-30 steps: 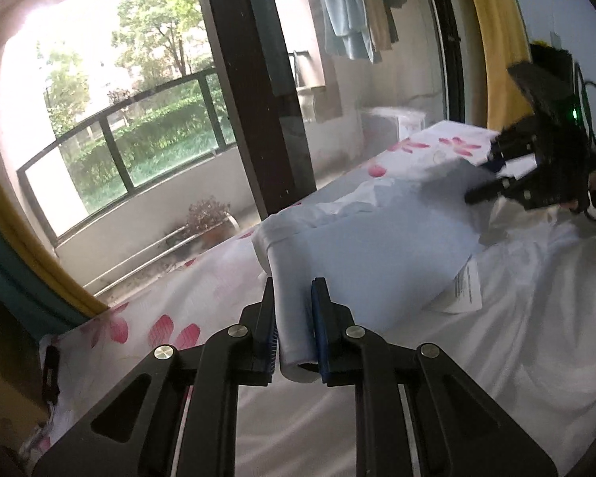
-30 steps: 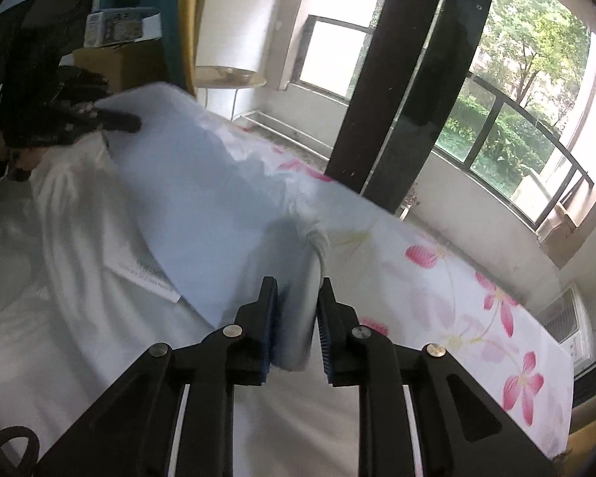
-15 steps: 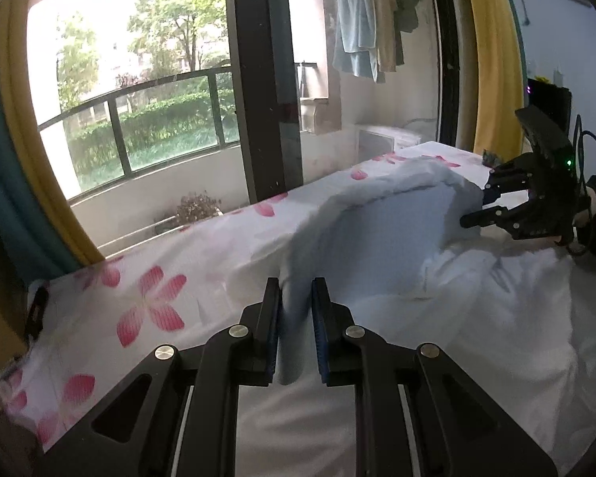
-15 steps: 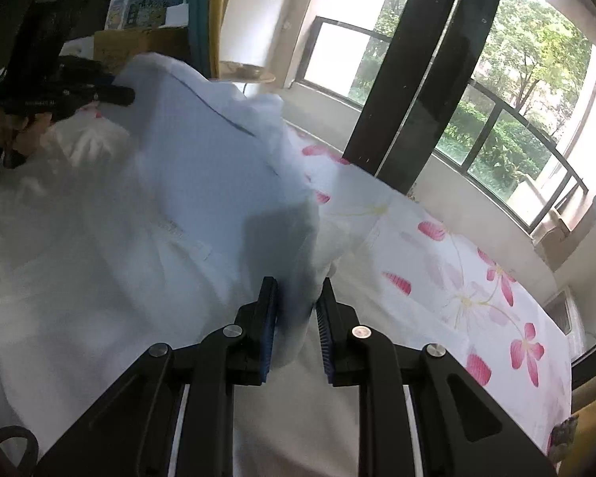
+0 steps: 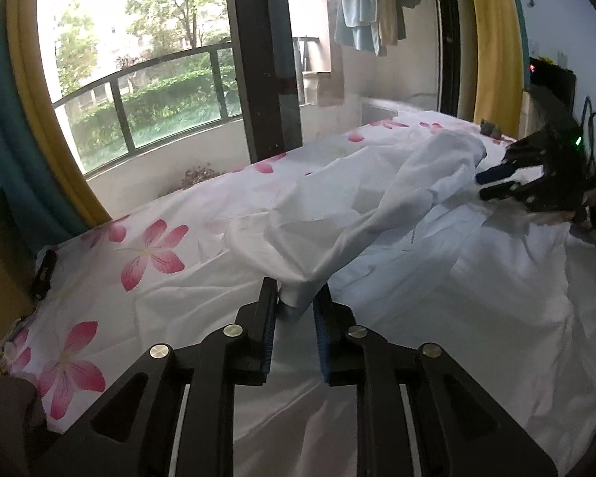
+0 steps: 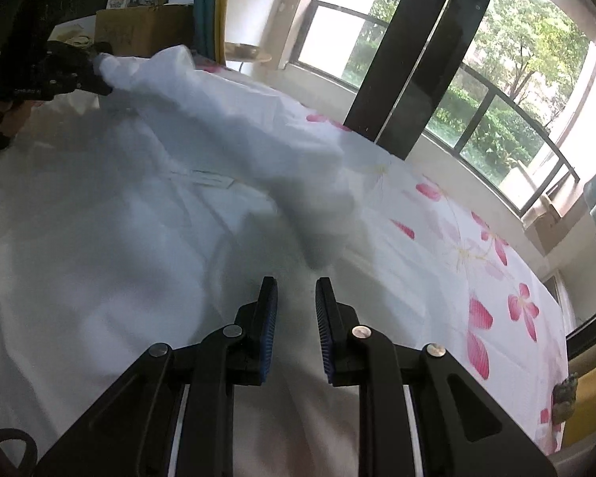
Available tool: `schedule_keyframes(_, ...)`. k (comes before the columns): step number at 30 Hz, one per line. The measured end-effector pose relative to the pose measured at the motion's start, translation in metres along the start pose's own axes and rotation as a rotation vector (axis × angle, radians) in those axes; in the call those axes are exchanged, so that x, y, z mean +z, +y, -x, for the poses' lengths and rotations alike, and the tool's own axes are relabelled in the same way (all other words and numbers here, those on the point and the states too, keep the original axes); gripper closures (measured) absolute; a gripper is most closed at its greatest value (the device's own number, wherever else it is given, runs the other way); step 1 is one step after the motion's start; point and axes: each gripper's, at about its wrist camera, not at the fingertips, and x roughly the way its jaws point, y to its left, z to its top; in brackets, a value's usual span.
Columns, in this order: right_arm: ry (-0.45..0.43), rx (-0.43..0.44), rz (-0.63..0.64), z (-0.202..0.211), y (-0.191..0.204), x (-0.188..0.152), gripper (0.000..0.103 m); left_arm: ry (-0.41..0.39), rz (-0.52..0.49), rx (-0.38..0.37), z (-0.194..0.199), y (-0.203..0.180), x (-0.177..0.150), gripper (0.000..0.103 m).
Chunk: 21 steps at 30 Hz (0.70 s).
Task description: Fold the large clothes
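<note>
— Where is the white garment (image 5: pixel 377 214) being kept?

— It is being spread over the bed, on top of the flowered sheet (image 5: pixel 151 246). Most of it is lying flat. One long fold is being lifted off the flat part, and it is being stretched between the two grippers, on the side towards the window (image 5: pixel 159 91).

— How is the left gripper (image 5: pixel 296 298) being used?

— A bunched end of that fold is being pinched between its blue pads (image 5: pixel 267 338), right at the tips. The jaws are being eased apart, though the cloth is still being pressed from both sides.

— And the right gripper (image 6: pixel 296 290)?

— Its fingers are being kept only slightly apart. The other end of the fold is being blurred just ahead of the tips, so it cannot be told whether the cloth is being gripped or merely touched. In the left wrist view the fold is being shown reaching those tips, nothing clearer.

— Is anything else being shown on the cloth?

— A small label (image 6: pixel 210 178) is being exposed on the flat part, beside the raised fold.
</note>
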Motion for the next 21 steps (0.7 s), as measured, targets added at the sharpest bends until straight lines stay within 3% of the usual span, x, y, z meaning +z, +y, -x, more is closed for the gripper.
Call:
schedule_keyframes(5, -0.11, 0.105, -0.065, 0.033, -0.016, 0.026, 0.08, 0.014, -0.009, 0.003, 0.002, 0.0, -0.003, 0.079)
schedule_keyframes(7, -0.154, 0.139, -0.08, 0.037, -0.017, 0.043, 0.05, 0.02, 0.003, 0.006, 0.002, 0.002, -0.004, 0.078)
schedule_keyframes(8, -0.184, 0.163, -0.095, 0.037, -0.017, 0.054, 0.026, 0.023, 0.018, 0.003, 0.002, 0.004, -0.005, 0.078)
schedule_keyframes(9, -0.214, 0.196, -0.108, 0.036, -0.016, 0.065, 0.022, 0.03, 0.044, -0.005, 0.003, 0.008, -0.006, 0.078)
schedule_keyframes(10, -0.232, 0.251, -0.123, 0.032, -0.014, 0.077, 0.022, 0.039, 0.068, -0.019, 0.003, 0.011, -0.007, 0.077)
schedule_keyframes(12, -0.218, 0.312, -0.154, 0.02, -0.01, 0.093, 0.022, 0.043, 0.13, -0.069, 0.008, 0.019, -0.01, 0.065)
schedule_keyframes(14, -0.201, 0.372, -0.145, 0.007, 0.002, 0.103, 0.022, 0.036, 0.178, -0.1, 0.015, 0.024, -0.014, 0.062)
schedule_keyframes(18, -0.086, 0.391, -0.095, -0.016, 0.029, 0.097, 0.024, 0.043, 0.308, -0.139, 0.024, 0.038, -0.016, 0.059)
schedule_keyframes(21, -0.046, 0.38, -0.064, -0.018, 0.048, 0.088, 0.025, 0.032, 0.388, -0.263, 0.027, 0.038, -0.006, 0.047)
